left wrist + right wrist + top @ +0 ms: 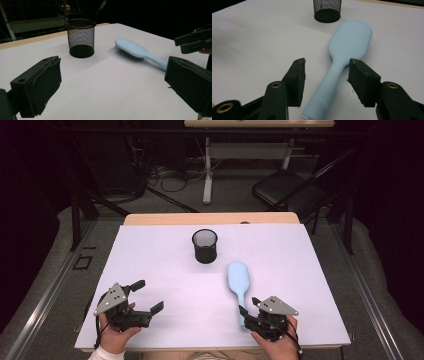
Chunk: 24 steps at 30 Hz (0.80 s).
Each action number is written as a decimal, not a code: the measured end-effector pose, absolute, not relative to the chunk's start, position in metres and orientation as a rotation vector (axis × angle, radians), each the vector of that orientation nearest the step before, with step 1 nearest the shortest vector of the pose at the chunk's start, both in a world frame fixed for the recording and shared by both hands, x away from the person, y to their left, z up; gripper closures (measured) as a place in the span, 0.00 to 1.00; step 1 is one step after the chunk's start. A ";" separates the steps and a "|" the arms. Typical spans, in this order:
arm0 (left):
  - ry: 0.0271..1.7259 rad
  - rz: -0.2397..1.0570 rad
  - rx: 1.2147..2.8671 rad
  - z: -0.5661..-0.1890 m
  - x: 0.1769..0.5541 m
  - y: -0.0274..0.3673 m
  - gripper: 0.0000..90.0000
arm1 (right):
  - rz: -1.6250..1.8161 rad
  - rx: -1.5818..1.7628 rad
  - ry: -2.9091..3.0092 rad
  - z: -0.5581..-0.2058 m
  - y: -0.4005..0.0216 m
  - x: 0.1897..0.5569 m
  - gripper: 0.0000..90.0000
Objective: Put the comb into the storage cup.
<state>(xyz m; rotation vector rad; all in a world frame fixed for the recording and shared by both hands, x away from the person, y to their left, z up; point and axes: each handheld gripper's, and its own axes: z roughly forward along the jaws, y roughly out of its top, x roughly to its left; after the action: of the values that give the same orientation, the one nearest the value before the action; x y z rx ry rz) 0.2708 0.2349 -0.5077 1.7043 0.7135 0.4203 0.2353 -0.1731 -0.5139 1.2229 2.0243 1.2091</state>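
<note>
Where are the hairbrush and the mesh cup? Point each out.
hairbrush (pixel 351 40), right gripper view, on the smooth back of its head.
mesh cup (pixel 81 37), left gripper view, on its mesh side wall.

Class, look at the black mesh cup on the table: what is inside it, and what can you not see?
Through the open top, the black mesh cup shows only dark mesh and no object standing up in it. Its floor is hidden by the wall and shadow. The blue hairbrush lies outside, on the table.
</note>
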 end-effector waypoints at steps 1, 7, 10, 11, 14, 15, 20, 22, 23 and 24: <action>0.714 0.420 1.704 -0.508 0.271 0.235 0.01 | 1.205 1.223 2.029 -0.514 -0.172 0.235 0.55; 0.719 0.411 1.699 -0.508 0.271 0.235 0.01 | 1.197 1.233 2.041 -0.517 -0.163 0.232 0.58; 0.718 0.409 1.700 -0.508 0.271 0.235 0.01 | 1.190 1.252 2.049 -0.519 -0.160 0.231 0.60; 0.718 0.409 1.701 -0.508 0.271 0.235 0.01 | 1.182 1.262 2.055 -0.520 -0.160 0.231 0.61; 0.715 0.407 1.704 -0.508 0.271 0.235 0.01 | 1.186 1.291 2.065 -0.522 -0.160 0.233 0.66; 0.716 0.407 1.704 -0.508 0.271 0.235 0.01 | 1.182 1.301 2.068 -0.522 -0.160 0.233 0.68; 0.718 0.400 1.696 -0.509 0.272 0.235 0.01 | 1.168 1.323 2.096 -0.526 -0.159 0.235 0.79; 0.719 0.401 1.697 -0.509 0.272 0.234 0.02 | 1.151 1.331 2.114 -0.527 -0.159 0.236 0.83; 0.720 0.403 1.701 -0.509 0.272 0.234 0.02 | 1.142 1.334 2.124 -0.528 -0.159 0.236 0.85; 0.722 0.405 1.701 -0.509 0.272 0.234 0.02 | 1.139 1.338 2.124 -0.529 -0.158 0.237 0.86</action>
<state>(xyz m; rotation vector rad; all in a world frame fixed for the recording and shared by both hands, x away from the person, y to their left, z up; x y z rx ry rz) 0.2715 0.2344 -0.5092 1.7010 0.7217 0.4054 0.2366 -0.1585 -0.5286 1.3380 2.1244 1.1393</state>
